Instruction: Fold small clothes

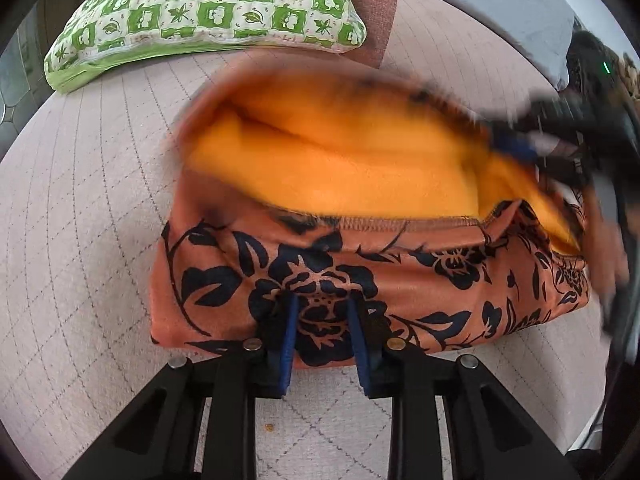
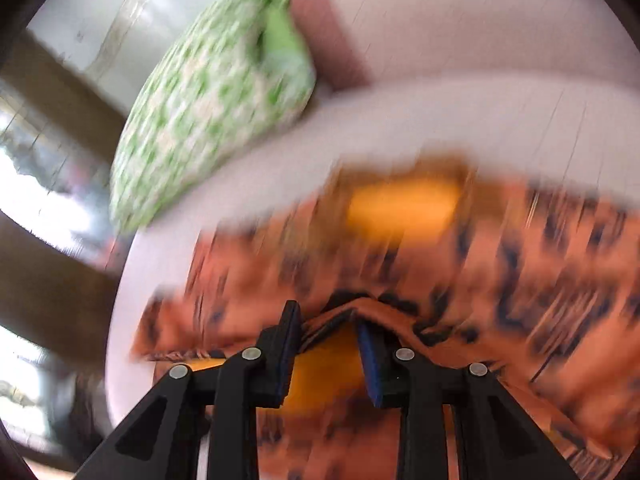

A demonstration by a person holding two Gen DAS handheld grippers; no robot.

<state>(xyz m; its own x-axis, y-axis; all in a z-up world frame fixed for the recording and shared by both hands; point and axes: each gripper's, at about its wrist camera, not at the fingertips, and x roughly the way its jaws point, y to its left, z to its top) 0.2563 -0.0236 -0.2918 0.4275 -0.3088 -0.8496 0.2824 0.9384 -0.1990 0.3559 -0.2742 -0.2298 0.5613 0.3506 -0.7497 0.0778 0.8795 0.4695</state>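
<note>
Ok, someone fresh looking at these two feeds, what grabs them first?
The orange garment with black flowers, mid-bed, one edge lifted so its bright yellow lining shows. Next, the green-and-white checked pillow at the bed's far end. The right tool grips a bunched edge; the left tool straddles the near hem.

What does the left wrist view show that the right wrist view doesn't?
Left wrist only: the left gripper over the garment's near floral edge, the right gripper lifting the far edge so the yellow lining is exposed, and a grey pillow. Right wrist only: a bunched fold pinched between that gripper's fingers, and a window at left. Both: the orange floral garment, green patterned cushion, quilted bed cover.
</note>
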